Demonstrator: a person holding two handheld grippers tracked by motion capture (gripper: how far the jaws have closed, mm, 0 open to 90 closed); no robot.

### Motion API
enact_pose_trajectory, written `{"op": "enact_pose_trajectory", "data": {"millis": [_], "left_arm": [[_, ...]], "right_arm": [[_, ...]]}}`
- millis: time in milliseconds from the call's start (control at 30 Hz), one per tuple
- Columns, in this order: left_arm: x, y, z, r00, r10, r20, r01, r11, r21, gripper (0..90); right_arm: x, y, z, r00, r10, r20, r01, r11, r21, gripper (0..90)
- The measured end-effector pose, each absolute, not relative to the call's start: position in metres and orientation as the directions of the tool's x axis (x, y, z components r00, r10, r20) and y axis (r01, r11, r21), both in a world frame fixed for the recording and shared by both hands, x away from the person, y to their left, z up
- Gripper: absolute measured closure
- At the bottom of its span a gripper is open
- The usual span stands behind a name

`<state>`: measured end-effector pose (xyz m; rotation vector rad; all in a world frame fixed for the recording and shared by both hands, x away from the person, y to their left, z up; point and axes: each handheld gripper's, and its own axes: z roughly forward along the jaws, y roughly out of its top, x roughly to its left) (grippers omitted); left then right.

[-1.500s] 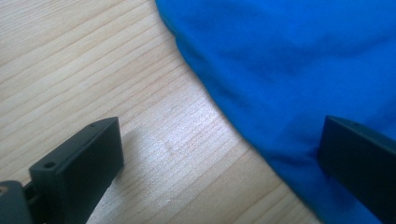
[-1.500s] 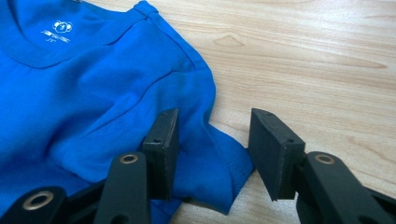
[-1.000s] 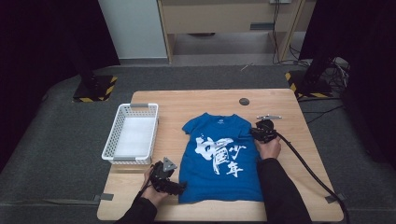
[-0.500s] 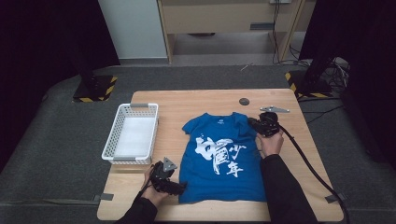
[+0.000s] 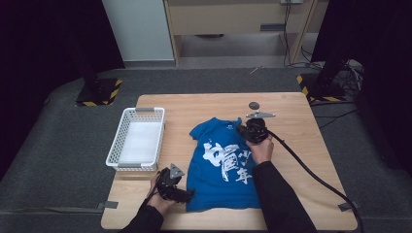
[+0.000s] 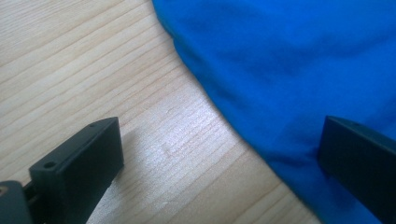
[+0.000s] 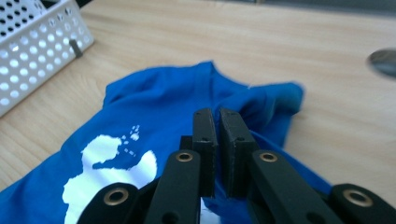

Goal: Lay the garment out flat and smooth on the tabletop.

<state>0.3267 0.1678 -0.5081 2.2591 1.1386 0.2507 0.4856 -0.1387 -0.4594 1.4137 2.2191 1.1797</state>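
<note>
Blue shirt [image 5: 223, 160] pinched by right gripper [image 7: 217, 122]; left gripper [image 6: 219, 154] agape; basket [image 5: 119, 145] nearby.

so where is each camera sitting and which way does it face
High view: above the person's side of the table, facing forward and down; forearms, left gripper, right gripper.
Left gripper view: low on the wood, facing the blue shirt; jaws wide apart.
Right gripper view: over the shirt, facing the white basket; jaws closed.
All share the shirt.
</note>
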Motion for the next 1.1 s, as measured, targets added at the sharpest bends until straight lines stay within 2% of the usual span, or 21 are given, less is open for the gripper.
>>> {"op": "enact_pose_trajectory", "data": {"millis": [400,533,633,700,800,833,1100], "left_arm": [[0.327,0.168,-0.508,0.617,0.782,-0.092,0.670,-0.460,0.582,0.0],[0.327,0.168,-0.508,0.617,0.782,-0.092,0.670,-0.460,0.582,0.0],[0.327,0.168,-0.508,0.617,0.782,-0.092,0.670,-0.460,0.582,0.0],[0.327,0.168,-0.508,0.616,0.782,-0.092,0.670,-0.460,0.583,0.0],[0.327,0.167,-0.508,0.616,0.782,-0.092,0.670,-0.459,0.583,0.0],[0.327,0.167,-0.508,0.616,0.782,-0.092,0.670,-0.459,0.583,0.0],[0.327,0.167,-0.508,0.618,0.781,-0.093,0.669,-0.460,0.584,0.0]], "right_arm": [[0.474,-0.118,-0.499,-0.531,0.823,0.205,0.680,0.268,0.683,83.4],[0.471,-0.117,-0.495,-0.550,0.806,0.218,0.670,0.270,0.691,73.4],[0.470,-0.120,-0.487,-0.557,0.800,0.222,0.656,0.260,0.708,71.2],[0.470,-0.126,-0.472,-0.560,0.804,0.199,0.631,0.258,0.732,65.5],[0.472,-0.131,-0.464,-0.556,0.813,0.172,0.617,0.265,0.741,62.5],[0.474,-0.135,-0.460,-0.558,0.816,0.154,0.609,0.276,0.744,57.4],[0.480,-0.139,-0.466,-0.591,0.800,0.103,0.601,0.352,0.717,43.3]]}}
